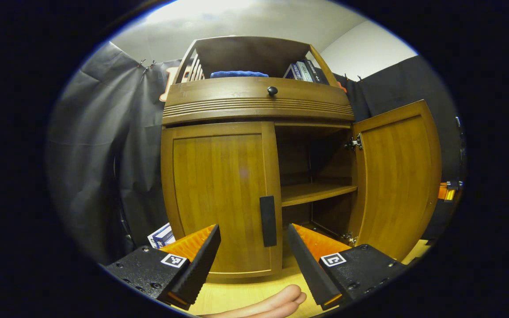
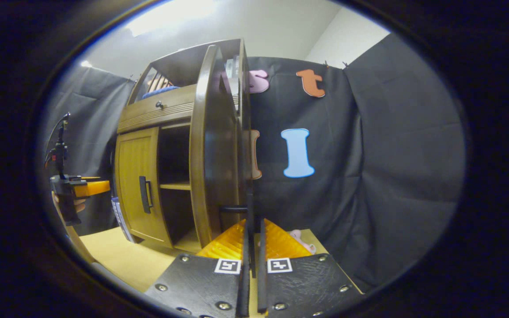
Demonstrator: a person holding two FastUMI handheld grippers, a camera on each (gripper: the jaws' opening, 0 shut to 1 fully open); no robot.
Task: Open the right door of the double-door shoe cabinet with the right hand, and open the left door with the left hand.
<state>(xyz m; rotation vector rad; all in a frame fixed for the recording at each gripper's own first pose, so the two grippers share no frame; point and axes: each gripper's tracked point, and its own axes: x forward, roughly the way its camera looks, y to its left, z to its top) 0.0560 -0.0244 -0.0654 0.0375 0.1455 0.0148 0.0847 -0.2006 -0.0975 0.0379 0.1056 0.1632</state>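
right door (image 1: 398, 176) of the shoe cabinet (image 1: 254, 106) stands open, right gripper (image 2: 252, 229) clamped on its handle (image 2: 237, 209). left gripper (image 1: 254, 240), fingers apart, faces the closed left door's handle (image 1: 267, 221); straddle it squarely before closing.

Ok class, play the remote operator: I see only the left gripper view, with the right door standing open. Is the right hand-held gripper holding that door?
Observer: Yes. In the right gripper view, the right hand-held gripper is shut on the right door's handle.
Operator: How close is my gripper to the left door?
Observer: The left hand-held gripper hangs apart from the left door's handle, not touching it.
Operator: Anything behind the open door?
Observer: A small pink object lies on the tabletop beyond it.
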